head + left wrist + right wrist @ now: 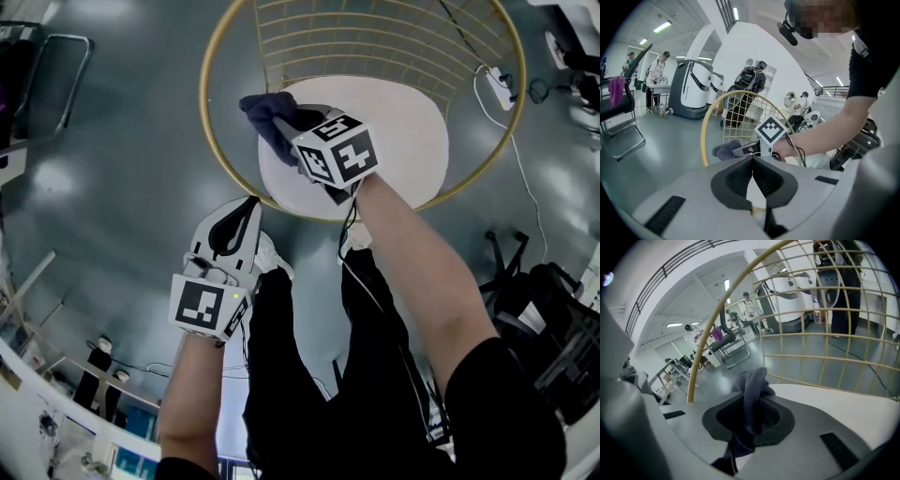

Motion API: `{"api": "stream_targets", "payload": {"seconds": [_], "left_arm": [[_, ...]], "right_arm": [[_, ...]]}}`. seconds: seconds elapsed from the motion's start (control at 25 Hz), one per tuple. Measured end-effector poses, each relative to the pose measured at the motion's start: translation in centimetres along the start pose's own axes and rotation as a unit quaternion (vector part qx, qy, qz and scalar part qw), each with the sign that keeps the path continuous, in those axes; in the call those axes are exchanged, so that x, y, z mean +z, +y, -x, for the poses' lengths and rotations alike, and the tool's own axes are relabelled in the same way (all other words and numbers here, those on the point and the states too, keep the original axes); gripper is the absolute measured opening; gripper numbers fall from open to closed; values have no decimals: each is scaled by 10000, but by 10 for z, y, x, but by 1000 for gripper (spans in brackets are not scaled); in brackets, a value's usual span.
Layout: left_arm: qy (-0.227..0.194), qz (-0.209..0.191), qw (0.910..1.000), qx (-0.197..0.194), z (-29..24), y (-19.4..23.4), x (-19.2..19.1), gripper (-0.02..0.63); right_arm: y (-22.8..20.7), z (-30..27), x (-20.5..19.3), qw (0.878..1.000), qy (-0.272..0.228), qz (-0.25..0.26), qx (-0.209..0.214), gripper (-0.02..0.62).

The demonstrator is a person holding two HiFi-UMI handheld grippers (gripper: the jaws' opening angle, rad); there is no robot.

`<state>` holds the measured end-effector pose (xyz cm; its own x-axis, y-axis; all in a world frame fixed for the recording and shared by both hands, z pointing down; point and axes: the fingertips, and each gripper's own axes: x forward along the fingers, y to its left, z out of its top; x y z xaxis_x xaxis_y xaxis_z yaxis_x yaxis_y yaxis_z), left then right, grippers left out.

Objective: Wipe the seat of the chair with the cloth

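Black-trousered legs point(309, 375) and a bare right forearm point(422, 272) fill the foreground as a person leans over a chair point(511, 103) on a grey floor point(122, 141). Right gripper point(279, 124) (the one doing the work) has its jaws clamped on a dark blue cloth point(261, 105). The cloth bunches out of the pads in a soft, fleecy wad and sits at the person's-left edge of the seat point(403, 131); whether it presses on the surface cannot be told. Nearly all the seat lies to the right of the cloth, so the wipe looks set to run that way, along the long axis of the smooth white oval pad. Left gripper point(247, 206) hangs off the chair, over the floor beside the person's leg. Its jaws are closed on nothing, and it is the farther of the two from the seat. A thin gold metal hoop point(206, 112) rings the seat, and a wire grid point(375, 37) of the same colour curves up behind it as the back.
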<state>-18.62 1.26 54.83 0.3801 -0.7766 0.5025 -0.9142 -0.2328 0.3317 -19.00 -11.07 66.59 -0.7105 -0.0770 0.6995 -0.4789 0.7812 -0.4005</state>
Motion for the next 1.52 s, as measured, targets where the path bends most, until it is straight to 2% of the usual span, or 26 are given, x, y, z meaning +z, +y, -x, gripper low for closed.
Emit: {"api": "stream_targets", "payload": {"seconds": [0.12, 0.24, 0.64, 0.8, 1.08, 1.24, 1.52], "left_arm": [[38, 76, 10000, -44, 0, 17, -6, 17], [70, 86, 9999, -109, -8, 10, -8, 17], [162, 2, 9994, -295, -35, -3, -4, 17], [222, -59, 9989, -404, -48, -13, -1, 17], [274, -168, 9972, -669, -71, -48, 2, 17], [356, -297, 9954, -841, -79, -53, 4, 17], [444, -476, 9915, -1123, -94, -75, 13, 17]], "right_arm": [[-25, -15, 4, 9988, 121, -160, -436, 55], [-63, -6, -4, 9947, 170, -429, -916, 55], [-134, 28, -11, 9787, 155, -676, -1930, 54], [-162, 48, -19, 9723, 151, -761, -2207, 54], [-203, 99, -40, 9575, 71, -913, -2733, 54], [-215, 116, -47, 9494, 8, -1035, -2965, 54], [-235, 172, -67, 9225, -181, -1439, -3577, 54]]}}
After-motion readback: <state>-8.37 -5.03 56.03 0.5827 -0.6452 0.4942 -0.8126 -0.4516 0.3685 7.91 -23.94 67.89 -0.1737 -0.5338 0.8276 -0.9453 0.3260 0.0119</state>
